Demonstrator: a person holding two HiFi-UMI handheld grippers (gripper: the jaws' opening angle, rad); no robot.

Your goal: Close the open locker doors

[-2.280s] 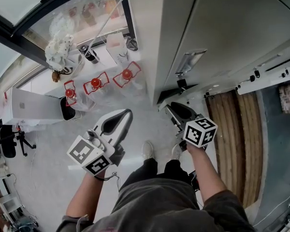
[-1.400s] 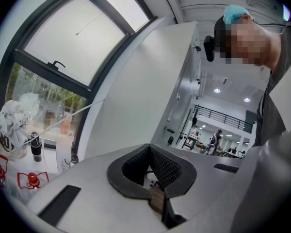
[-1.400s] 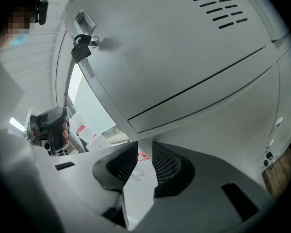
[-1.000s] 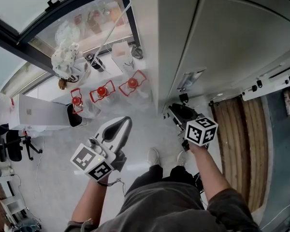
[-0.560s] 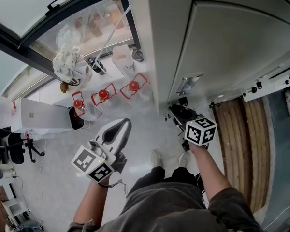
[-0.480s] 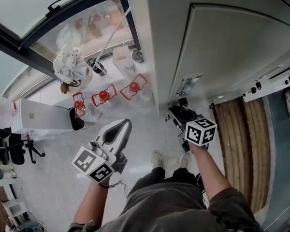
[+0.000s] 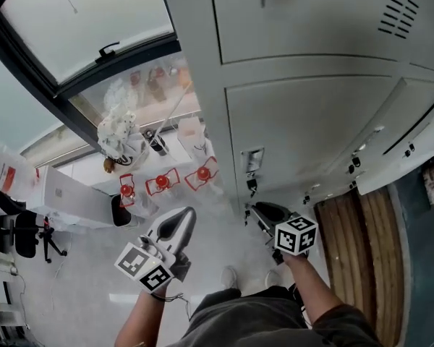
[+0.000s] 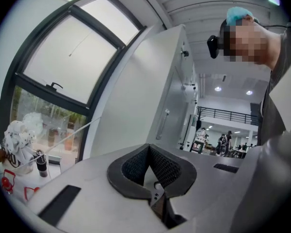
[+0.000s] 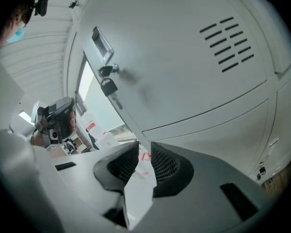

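Grey lockers [image 7: 311,114] fill the right of the head view. One door carries a latch plate [image 7: 252,159] with a padlock [image 7: 250,185] hanging under it. A further door [image 7: 412,139] on the right stands at an angle to the row. In the right gripper view I see a vented door [image 9: 228,42] and a padlock [image 9: 109,88]. My right gripper [image 7: 255,209] [image 9: 144,148] sits just below the padlock, open by a narrow gap; its jaws have just been closing, with nothing between them. My left gripper [image 7: 189,212] [image 8: 148,147] is shut and empty, left of the lockers.
Three red-topped wire holders [image 7: 163,181] and a white box [image 7: 65,194] stand on the floor by a large window [image 7: 87,27]. Wooden boards [image 7: 362,251] lie to the right. The person's shoes [image 7: 228,277] are below the grippers.
Both grippers have risen a little along the lockers. The head view has tipped upward, bringing an upper vented door and more of the window into sight.
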